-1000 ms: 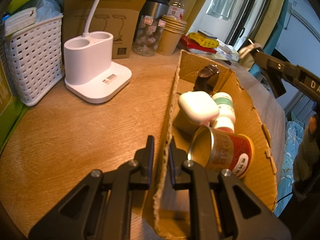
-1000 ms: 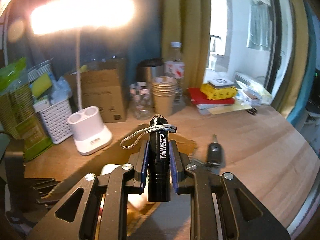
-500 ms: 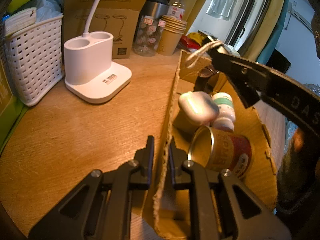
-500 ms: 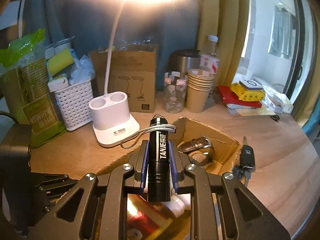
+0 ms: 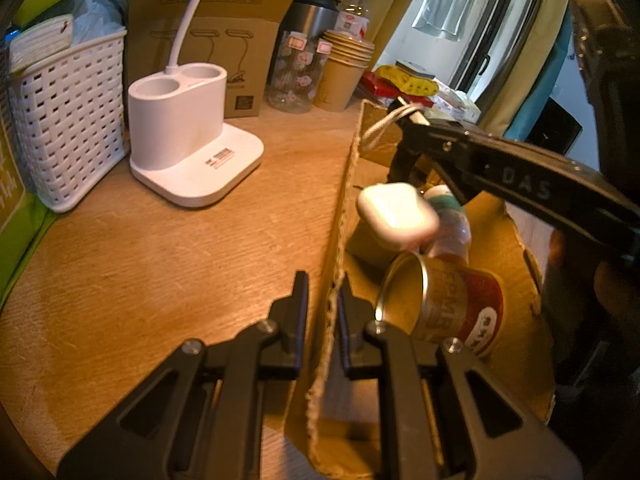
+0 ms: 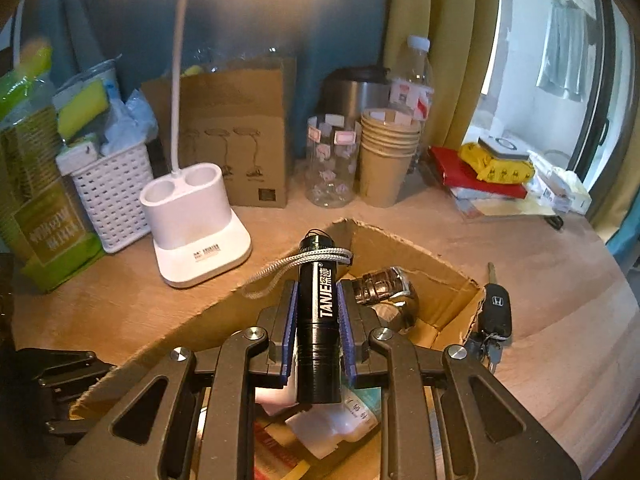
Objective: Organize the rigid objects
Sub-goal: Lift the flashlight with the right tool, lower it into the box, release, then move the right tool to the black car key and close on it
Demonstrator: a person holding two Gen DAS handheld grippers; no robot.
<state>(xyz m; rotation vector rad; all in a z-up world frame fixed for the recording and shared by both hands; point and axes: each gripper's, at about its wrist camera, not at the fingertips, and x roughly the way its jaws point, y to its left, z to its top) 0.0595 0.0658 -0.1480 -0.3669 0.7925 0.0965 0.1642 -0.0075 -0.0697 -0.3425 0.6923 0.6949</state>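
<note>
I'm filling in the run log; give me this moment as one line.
left gripper: shut on cardboard box wall | right gripper: shut on black flashlight, over box | car key: on table beside box

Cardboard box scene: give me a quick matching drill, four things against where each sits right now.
Things:
1. black flashlight
2. car key
3. wristwatch
4. box wall

Places:
A. lying on the table outside the box
B. clamped in the left gripper
C. inside the box, at its far corner
D. held in the right gripper above the box

Pairs: 1-D, 2-A, 3-C, 4-B
</note>
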